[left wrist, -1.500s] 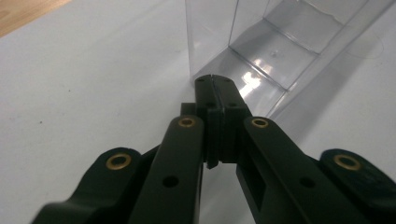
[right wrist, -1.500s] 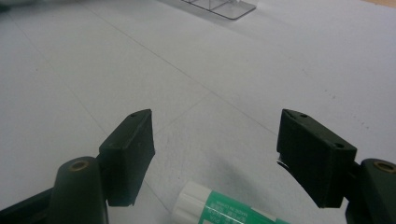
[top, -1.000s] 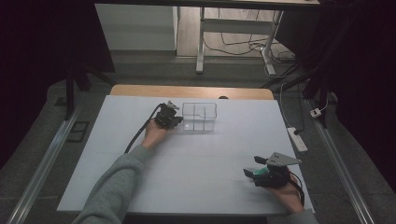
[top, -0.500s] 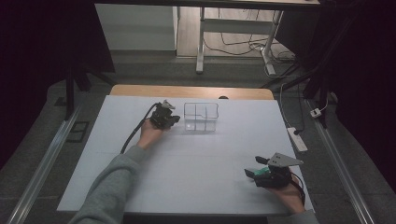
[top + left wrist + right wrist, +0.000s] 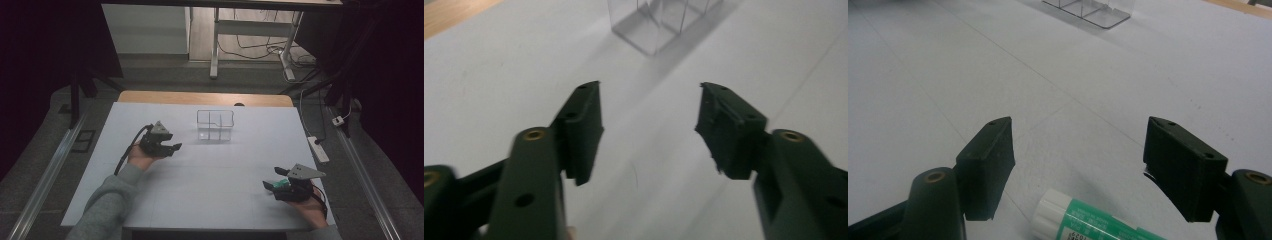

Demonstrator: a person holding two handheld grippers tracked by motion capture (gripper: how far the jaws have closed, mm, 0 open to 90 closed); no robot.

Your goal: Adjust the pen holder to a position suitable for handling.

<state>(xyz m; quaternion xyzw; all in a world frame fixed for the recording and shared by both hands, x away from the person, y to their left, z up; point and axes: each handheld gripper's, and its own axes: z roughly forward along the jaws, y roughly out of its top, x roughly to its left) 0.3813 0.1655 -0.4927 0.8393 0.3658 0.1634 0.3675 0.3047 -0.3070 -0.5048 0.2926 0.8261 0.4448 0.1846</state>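
A: Nearest the person, the right gripper (image 5: 272,185) sits low at the near right corner of the bench (image 5: 215,200). Its fingers (image 5: 988,165) stand wide apart, and the green-and-white tube (image 5: 1083,222) lies on the bench between them, white cap pointing forward. Neither finger appears to touch it, so by the look of it the tube is not yet gripped.

B: And the left gripper (image 5: 174,147)?

A: Farther out on the left, hovering over bare bench, its fingers (image 5: 584,130) spread wide and holding nothing.

B: The far end?

A: The clear divided box (image 5: 215,125) stands near the far middle, well apart from the tube, and its compartments look empty.

B: So the work seems barely begun: grasping, carrying and placing the tube likely all remain.
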